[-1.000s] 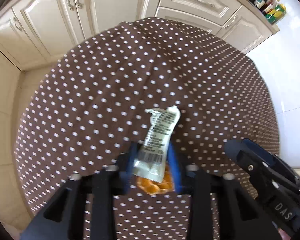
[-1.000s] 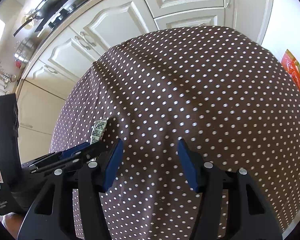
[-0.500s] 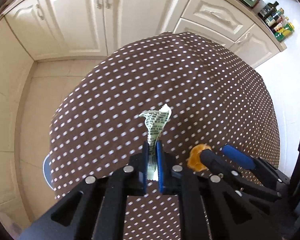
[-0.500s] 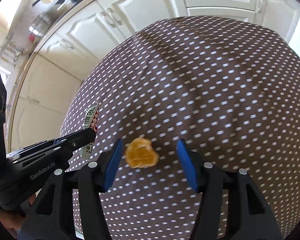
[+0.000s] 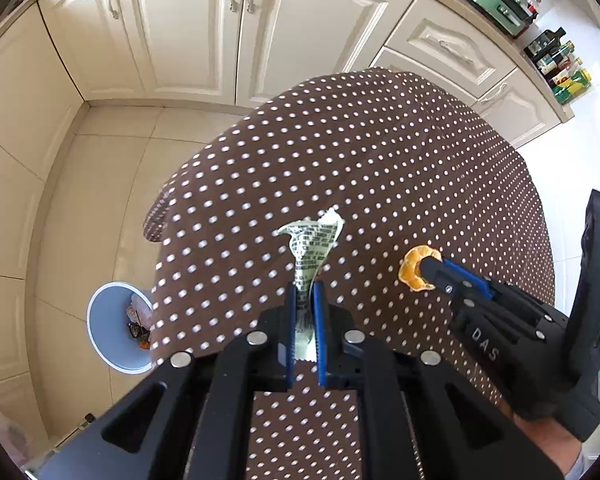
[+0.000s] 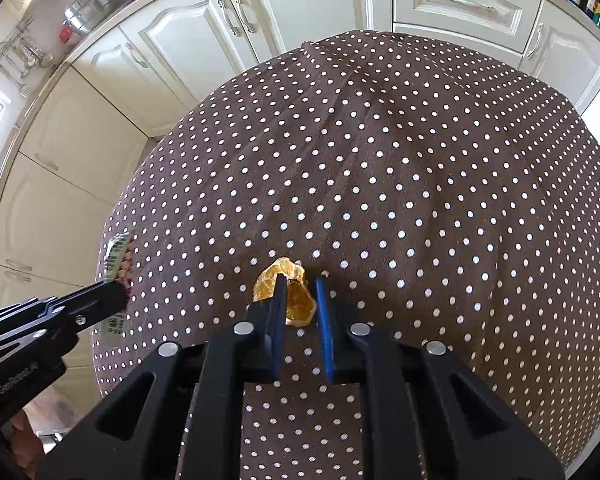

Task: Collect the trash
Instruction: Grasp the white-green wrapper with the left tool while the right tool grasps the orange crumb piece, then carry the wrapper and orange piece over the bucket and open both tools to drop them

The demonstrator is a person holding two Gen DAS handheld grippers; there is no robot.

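- My left gripper (image 5: 305,286) was closed on the crumpled white printed wrapper (image 5: 312,246), its blue pads nearly together on the lower end so that the torn upper end stood free above the fingertips.
- I held the wrapper clear above the brown white-dotted tablecloth surface (image 5: 380,160); this kept it from dragging on the cloth.
- My right gripper (image 6: 302,280) was narrowed around the orange piece of citrus peel (image 6: 296,300). The left pad touched the peel; a small gap showed at the right pad, so I judged the grip incomplete or just closing.
- The peel sat low, at or just above the surface near its front edge; contact with the cloth could not be determined.
- The white round bin (image 5: 104,328) stood on the tiled floor beside the surface, to my left, with rubbish already inside. I judged it the destination for both items, the wrapper being nearer.
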